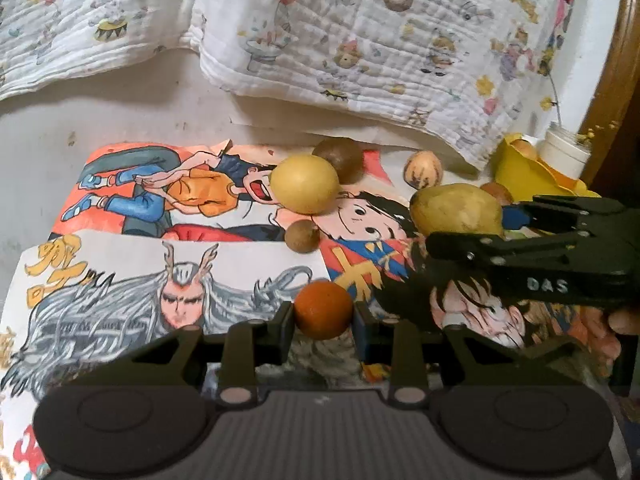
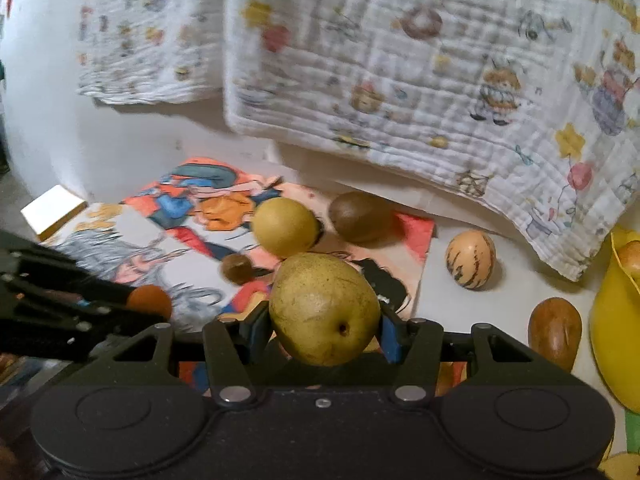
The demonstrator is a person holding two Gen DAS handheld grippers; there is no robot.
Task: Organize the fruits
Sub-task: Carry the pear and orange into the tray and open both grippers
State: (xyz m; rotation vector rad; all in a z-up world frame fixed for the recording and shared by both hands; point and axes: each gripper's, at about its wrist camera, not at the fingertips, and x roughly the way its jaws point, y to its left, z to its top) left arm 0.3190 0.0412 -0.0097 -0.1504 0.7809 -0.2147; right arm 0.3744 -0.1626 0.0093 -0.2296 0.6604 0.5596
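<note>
fruits, held, two items. item one: small orange fruit, round, pinched between the pads of the left gripper, jaws drawn nearly as tight as they go; no long axis to speak of. item two: green-yellow pear, clamped in the right gripper at a middling spread, pads on its two flanks, blossom end turned toward the camera, so its long axis runs roughly along the fingers, away from the hand.

fruits, loose, on the cartoon posters: yellow round fruit, brown kiwi touching behind it, small brown fruit just in front. off the paper, on the bare white top: striped egg-shaped fruit and a brown oblong fruit.

destination, judged: yellow container at the far right edge, one fruit already showing inside; its mouth is cropped, so which way it opens is hard to tell.

relation that matters: the container lies to the right of both grippers; the right gripper and its pear are the nearer, with the brown oblong fruit standing between. the left gripper sits on the far side and would have to cross over.
</note>
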